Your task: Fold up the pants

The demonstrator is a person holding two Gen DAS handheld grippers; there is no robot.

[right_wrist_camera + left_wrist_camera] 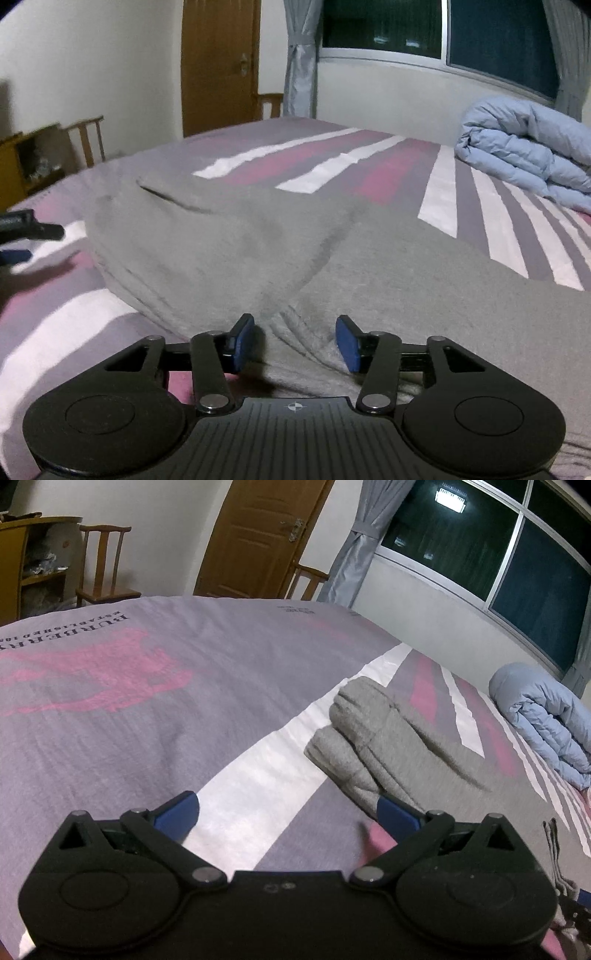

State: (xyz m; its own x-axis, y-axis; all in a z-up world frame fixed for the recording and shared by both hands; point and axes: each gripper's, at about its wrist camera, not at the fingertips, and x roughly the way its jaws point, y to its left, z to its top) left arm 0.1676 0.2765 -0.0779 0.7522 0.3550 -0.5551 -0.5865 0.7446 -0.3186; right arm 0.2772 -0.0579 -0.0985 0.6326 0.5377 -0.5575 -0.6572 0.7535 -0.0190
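Pants of soft grey fleece [236, 236] lie spread on the striped grey, pink and white bedcover [74, 314], and my right tongs [295, 341] hang low over their near edge, blue pads parted with nothing between them, a fold of cloth just ahead of the gap. My left tongs [286, 818] are spread wide and empty too, over a bare white stripe of the bedcover [243, 794], with a bunched leg end of the pants [365, 731] beside the right-hand pad. To do this step well, I judge each pair should pinch a full thickness of fleece at a matching edge, deep enough that it will not slip, then lift together so the fold lands square. Both tongs point forward across the bed, tilted slightly down, the right one nearly touching the cloth. Farther off, a rolled pale-blue quilt [528, 147] sits near the window wall, and a brown wooden door [258, 535] stands beyond the bed.
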